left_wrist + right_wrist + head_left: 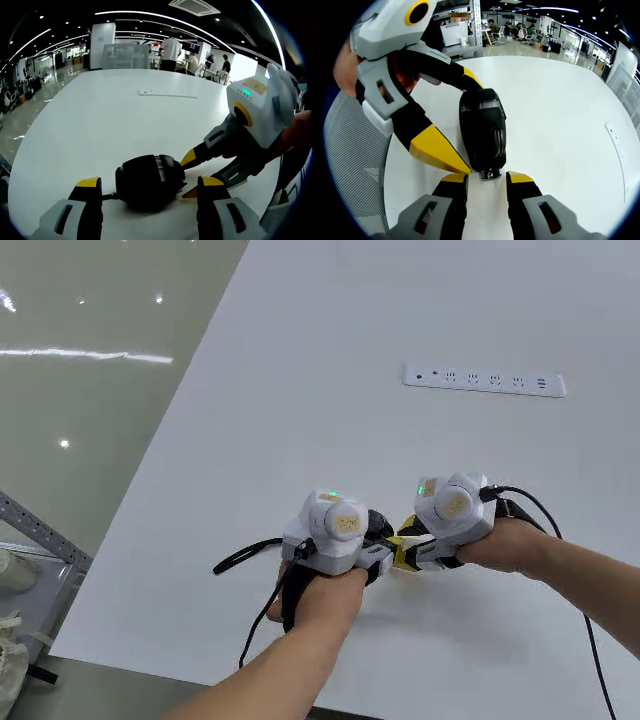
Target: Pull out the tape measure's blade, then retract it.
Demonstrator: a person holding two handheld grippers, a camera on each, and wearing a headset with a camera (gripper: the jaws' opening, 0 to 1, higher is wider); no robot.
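We've got left gripper point(149, 182) straddling the tape measure point(150, 190), can't tell if clamped; right gripper point(487, 179) released, jaws flanking the blade tip point(490, 174)

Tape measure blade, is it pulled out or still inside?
Inside. The metal hook sits right at the mouth of the black tape measure, between the jaws of the right gripper, and no blade strip runs out.

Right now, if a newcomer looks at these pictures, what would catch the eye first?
A black tape measure lies on the white table, framed by the yellow-tipped jaws of the left gripper. The right gripper faces its blade hook with jaws open. Farther back lies a white power strip.
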